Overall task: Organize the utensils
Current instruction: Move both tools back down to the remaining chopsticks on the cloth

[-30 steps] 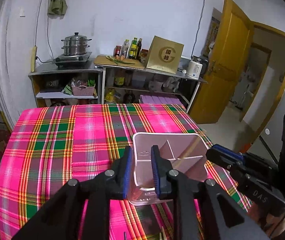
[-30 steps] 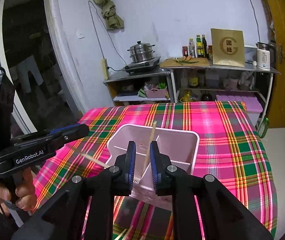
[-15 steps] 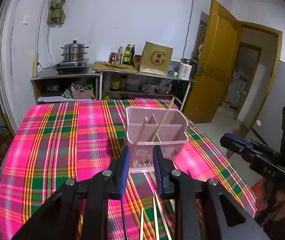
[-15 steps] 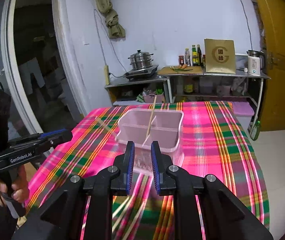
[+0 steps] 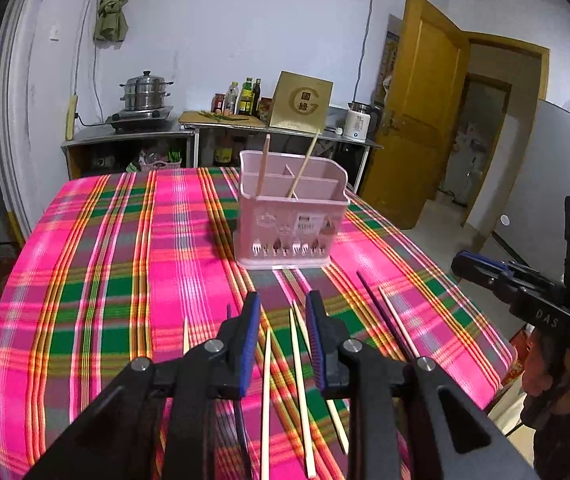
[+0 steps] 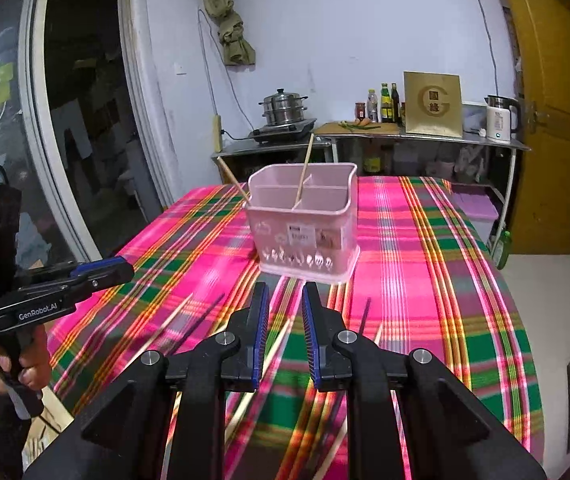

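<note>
Here a pink divided holder (image 5: 291, 216) is seen standing on the worktop (image 5: 133, 240), which is covered by a pink and green plaid cloth. Two pale chopsticks (image 5: 263, 164) are held in it, leaning in separate compartments. More chopsticks (image 5: 299, 368), pale and dark, are scattered flat in front of it. The left gripper (image 5: 283, 312) and right gripper (image 6: 283, 300) are kept slightly parted, with nothing grasped.

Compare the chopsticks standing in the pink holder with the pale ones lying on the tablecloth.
The chopsticks in the pink holder, one and another, stand tilted, tips inside. The loose chopsticks lie flat on the plaid tablecloth near the left gripper. Both sets are pale, thin wooden sticks.
</note>
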{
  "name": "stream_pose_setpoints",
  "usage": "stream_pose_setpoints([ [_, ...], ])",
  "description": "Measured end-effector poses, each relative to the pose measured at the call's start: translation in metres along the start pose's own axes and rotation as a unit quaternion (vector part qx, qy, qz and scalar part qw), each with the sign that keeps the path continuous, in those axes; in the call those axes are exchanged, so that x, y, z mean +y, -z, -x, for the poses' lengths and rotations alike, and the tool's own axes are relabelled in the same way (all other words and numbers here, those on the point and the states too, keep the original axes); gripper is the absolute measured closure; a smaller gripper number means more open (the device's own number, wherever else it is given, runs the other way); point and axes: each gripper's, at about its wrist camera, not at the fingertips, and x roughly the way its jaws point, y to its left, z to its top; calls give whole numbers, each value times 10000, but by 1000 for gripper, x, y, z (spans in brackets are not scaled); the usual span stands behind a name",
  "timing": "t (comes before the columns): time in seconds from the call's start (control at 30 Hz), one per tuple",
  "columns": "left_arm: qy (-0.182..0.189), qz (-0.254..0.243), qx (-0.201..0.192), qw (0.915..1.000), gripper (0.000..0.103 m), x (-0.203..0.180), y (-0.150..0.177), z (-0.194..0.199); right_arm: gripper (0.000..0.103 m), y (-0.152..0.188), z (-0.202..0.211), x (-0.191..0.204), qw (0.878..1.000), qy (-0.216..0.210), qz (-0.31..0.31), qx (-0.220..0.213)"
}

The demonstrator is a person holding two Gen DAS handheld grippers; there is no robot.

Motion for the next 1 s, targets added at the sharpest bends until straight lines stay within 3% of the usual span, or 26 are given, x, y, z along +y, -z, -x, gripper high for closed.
stream_pose_setpoints([
  [0.47,12,178,172,9997,78,-2,58,14,86,50,21,-6,9995,69,-284,153],
  [1.0,21,63,557,9984,79,-3,67,-14,86,64,3,-16,9981,238,-375,429],
])
